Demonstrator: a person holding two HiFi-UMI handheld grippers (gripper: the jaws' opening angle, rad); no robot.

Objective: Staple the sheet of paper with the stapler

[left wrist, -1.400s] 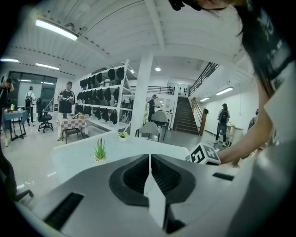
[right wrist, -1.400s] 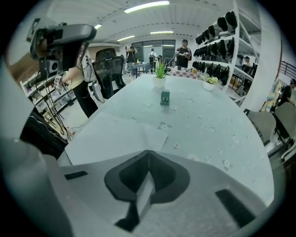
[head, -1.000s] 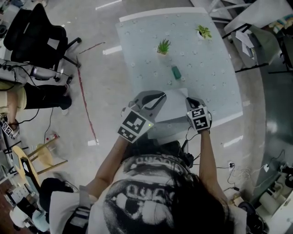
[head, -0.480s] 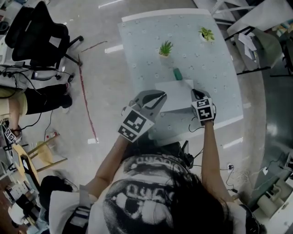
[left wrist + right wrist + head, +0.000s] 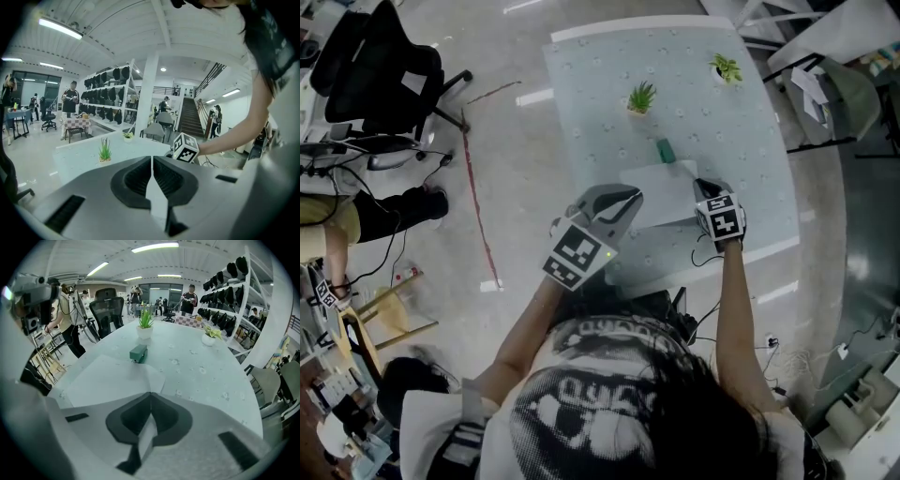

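Observation:
A white sheet of paper (image 5: 661,192) lies over the near part of the pale green table (image 5: 712,103). Its far corner lies just short of the small green stapler (image 5: 664,150), which stands past the sheet (image 5: 108,380) in the right gripper view too (image 5: 138,353). My left gripper (image 5: 628,195) is shut on the sheet's near left edge, and a white strip shows between its jaws (image 5: 152,159). My right gripper (image 5: 699,186) is shut on the sheet's right edge, and paper runs between its jaws (image 5: 150,393).
Two small potted plants (image 5: 639,96) (image 5: 725,67) stand at the far side of the table. A black office chair (image 5: 384,66) and cables are on the floor to the left. People, tables and shelves stand in the room behind.
My right gripper has moved away from me across the table with the sheet in it, so the sheet's far corner now lies next to the stapler. The left gripper stayed in place.

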